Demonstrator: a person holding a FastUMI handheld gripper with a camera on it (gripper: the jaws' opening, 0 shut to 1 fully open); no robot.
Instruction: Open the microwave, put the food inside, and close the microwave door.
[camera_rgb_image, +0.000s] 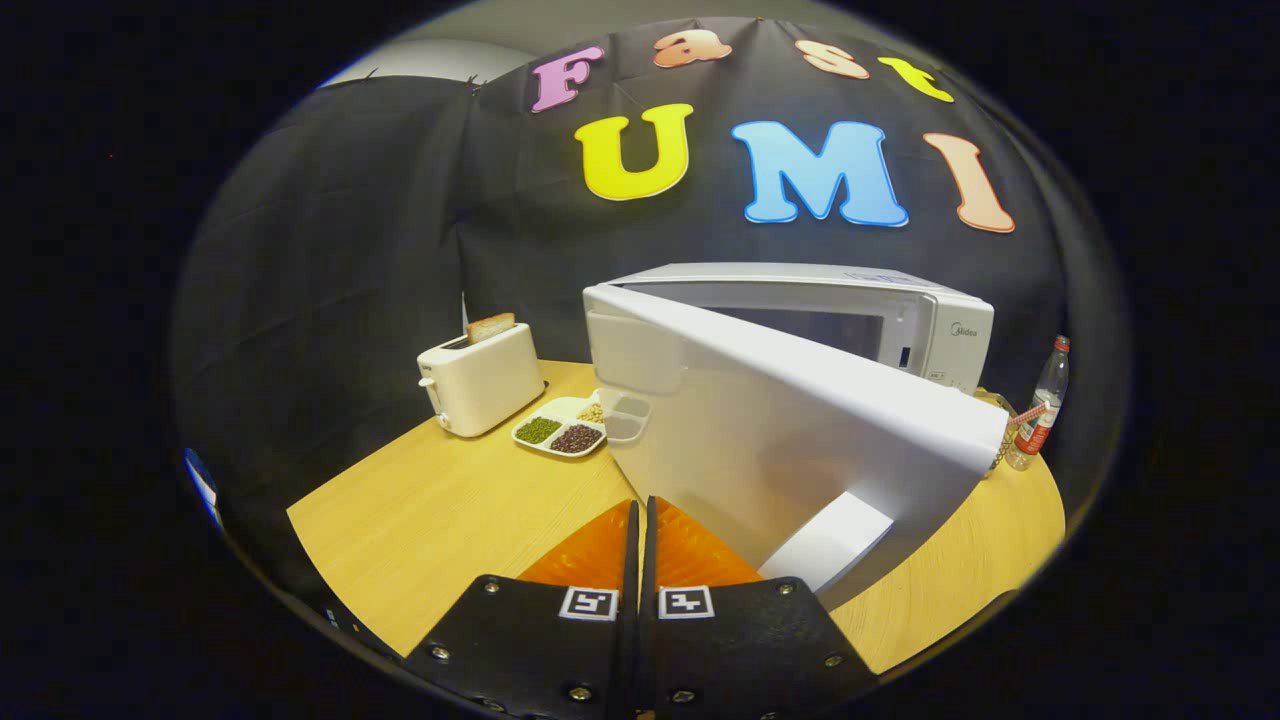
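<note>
Hand-held gripper clenched (nothing grasped), glossy microwave door ajar, round wooden table

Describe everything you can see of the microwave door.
The microwave door is a white, smooth, plastic-looking panel, swung partly open from the white microwave, hinged on the side toward the toaster. Its free edge reaches out over the wooden table, just ahead of the gripper, whose fingers are closed together, holding nothing. A white block stands out near the door's lower edge. Whether anything touches the door is unclear.
</note>
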